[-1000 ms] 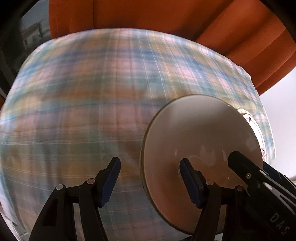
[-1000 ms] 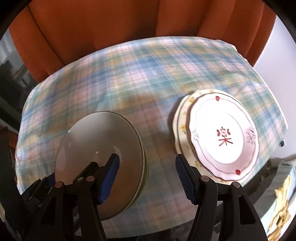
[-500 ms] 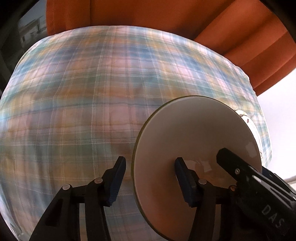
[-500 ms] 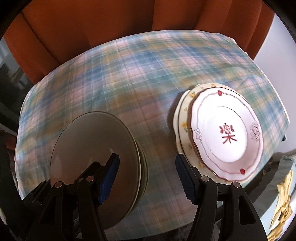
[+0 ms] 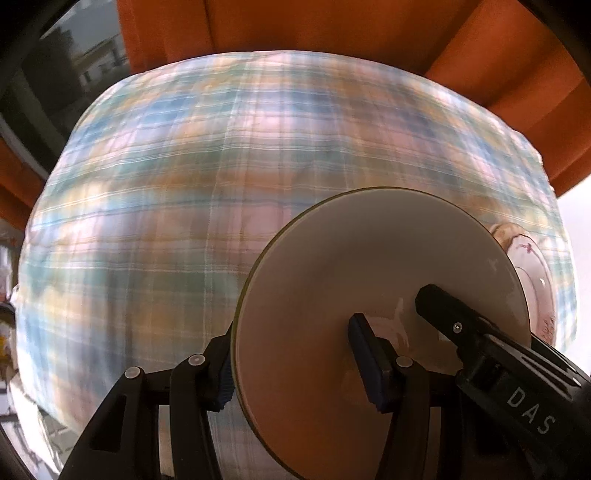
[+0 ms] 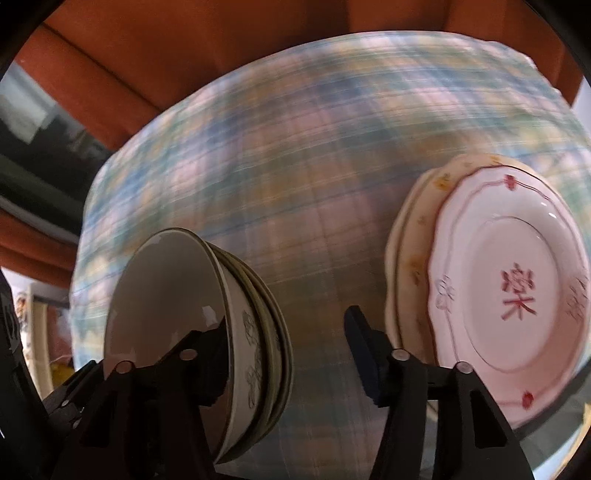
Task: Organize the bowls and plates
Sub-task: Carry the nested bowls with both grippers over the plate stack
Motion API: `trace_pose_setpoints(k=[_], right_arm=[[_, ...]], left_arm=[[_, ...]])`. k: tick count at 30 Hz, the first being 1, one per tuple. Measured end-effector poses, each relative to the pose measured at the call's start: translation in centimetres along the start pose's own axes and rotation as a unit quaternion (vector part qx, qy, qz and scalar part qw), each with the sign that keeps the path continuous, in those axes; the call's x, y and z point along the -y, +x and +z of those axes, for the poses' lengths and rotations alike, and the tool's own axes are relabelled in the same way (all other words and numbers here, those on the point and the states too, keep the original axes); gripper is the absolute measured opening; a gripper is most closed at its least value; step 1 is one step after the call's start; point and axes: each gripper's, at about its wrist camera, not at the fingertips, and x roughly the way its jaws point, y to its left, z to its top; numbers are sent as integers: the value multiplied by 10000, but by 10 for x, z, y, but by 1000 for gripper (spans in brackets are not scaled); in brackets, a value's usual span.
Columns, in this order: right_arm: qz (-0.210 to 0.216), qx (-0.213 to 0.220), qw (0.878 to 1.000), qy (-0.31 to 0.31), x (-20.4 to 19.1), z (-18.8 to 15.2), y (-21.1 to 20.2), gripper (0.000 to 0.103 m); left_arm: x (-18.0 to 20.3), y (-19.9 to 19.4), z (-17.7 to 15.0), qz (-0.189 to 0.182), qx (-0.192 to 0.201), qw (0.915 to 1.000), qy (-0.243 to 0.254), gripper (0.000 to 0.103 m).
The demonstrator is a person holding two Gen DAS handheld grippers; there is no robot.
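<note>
Both grippers are pointing steeply down at the same stack of bowls point(image 6: 207, 332) sitting on the plaid tablecloth point(image 5: 184, 184), toward its near edge. The left gripper point(image 5: 295, 365) is straddling the left wall of the top bowl point(image 5: 369, 277), one blue-padded finger outside the rim and the other reaching inside the cream-coloured basin; its jaws are standing about half open, and I cannot tell whether the pads are actually pressing on the wall. The right gripper point(image 6: 288, 350) is working the opposite side: its left finger is dipping inside the bowl while its right finger is hanging outside over the cloth, and its jaws are closing, with the bowl's right wall and the rims of the bowls beneath it lying between them. The outer finger is clearly apart from the bowls, with cloth showing in the gap. In the left wrist view, the right gripper's black finger is reaching into the bowl near the left gripper's inner finger. To the right of the bowls, apart from them, a stack of plates point(image 6: 406, 258) is sitting on the cloth, topped by a pink scalloped plate point(image 6: 517, 295) with a red character at its centre. Orange curtains point(image 5: 332, 26) are hanging behind the table.
</note>
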Motion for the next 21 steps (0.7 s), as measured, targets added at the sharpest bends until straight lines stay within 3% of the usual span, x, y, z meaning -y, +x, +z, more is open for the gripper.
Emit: trace_pose_setpoints(k=[10, 21], right_arm=[[858, -209, 9961, -66, 2, 7, 10, 32], [503, -156, 9984, -204, -8, 4, 4, 32]], left_arm=[[7, -3, 1, 374, -25, 9992, -119, 50], [4, -6, 0, 141, -119, 9998, 54, 47]])
